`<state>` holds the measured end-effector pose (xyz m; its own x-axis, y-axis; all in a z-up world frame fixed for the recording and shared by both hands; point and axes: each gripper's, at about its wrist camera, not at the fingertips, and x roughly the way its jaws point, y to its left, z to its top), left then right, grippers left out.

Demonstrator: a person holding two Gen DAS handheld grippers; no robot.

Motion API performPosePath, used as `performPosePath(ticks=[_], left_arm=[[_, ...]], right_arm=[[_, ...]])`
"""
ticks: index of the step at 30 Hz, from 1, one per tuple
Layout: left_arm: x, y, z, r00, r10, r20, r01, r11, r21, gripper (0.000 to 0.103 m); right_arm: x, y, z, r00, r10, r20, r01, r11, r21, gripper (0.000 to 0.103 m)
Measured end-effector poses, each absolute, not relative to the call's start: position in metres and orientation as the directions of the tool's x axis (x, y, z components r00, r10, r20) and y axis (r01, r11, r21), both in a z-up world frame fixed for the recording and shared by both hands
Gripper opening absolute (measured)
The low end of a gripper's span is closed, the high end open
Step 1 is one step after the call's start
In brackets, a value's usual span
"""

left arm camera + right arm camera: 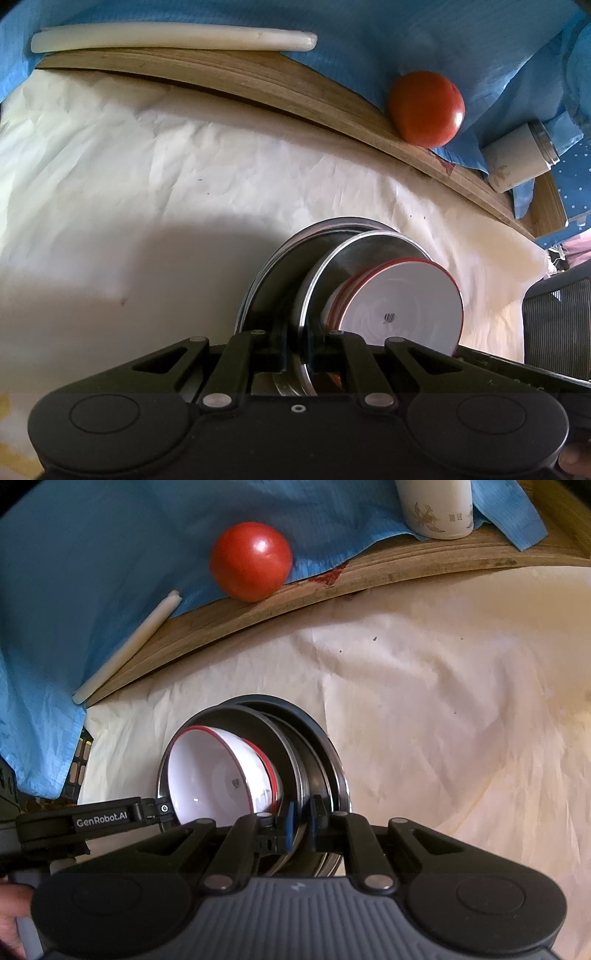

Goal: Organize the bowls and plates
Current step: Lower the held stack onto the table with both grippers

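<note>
A stack of steel plates (332,258) with white red-rimmed bowls (406,302) nested on it is held on edge above the white cloth. My left gripper (297,350) is shut on the rim of a steel plate. In the right wrist view the same steel plates (295,746) and the white red-rimmed bowls (218,775) show from the other side. My right gripper (301,825) is shut on the steel plate rim. The left gripper's arm (99,818) shows at the left of that view.
A white cloth (147,184) covers the table. A wooden board (258,85) lies behind with a red tomato (426,107), a white rod (166,37), a white cup (517,158) and blue cloth (369,29). A dark grille (557,325) stands at right.
</note>
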<state>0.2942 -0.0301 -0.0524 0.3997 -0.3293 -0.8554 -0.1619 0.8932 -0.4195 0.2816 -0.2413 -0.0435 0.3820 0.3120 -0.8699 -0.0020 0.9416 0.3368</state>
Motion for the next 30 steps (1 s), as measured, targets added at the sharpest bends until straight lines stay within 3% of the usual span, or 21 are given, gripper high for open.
performPosePath(ticks=[18,30], left_arm=[[0.292,-0.0286,-0.0529,0.402,-0.327,-0.855,-0.195,0.882,-0.429,0.008],[0.2875,-0.0238,-0.049,0.417,-0.308,-0.855,-0.213,0.881,-0.422,0.015]], right_arm=[[0.2808,-0.2443,-0.0442,0.378,0.333,-0.864,-0.007,0.934,0.357,0.012],[0.2789,-0.2439,-0.0431,0.384,0.331,-0.862,-0.008,0.935,0.355,0.016]])
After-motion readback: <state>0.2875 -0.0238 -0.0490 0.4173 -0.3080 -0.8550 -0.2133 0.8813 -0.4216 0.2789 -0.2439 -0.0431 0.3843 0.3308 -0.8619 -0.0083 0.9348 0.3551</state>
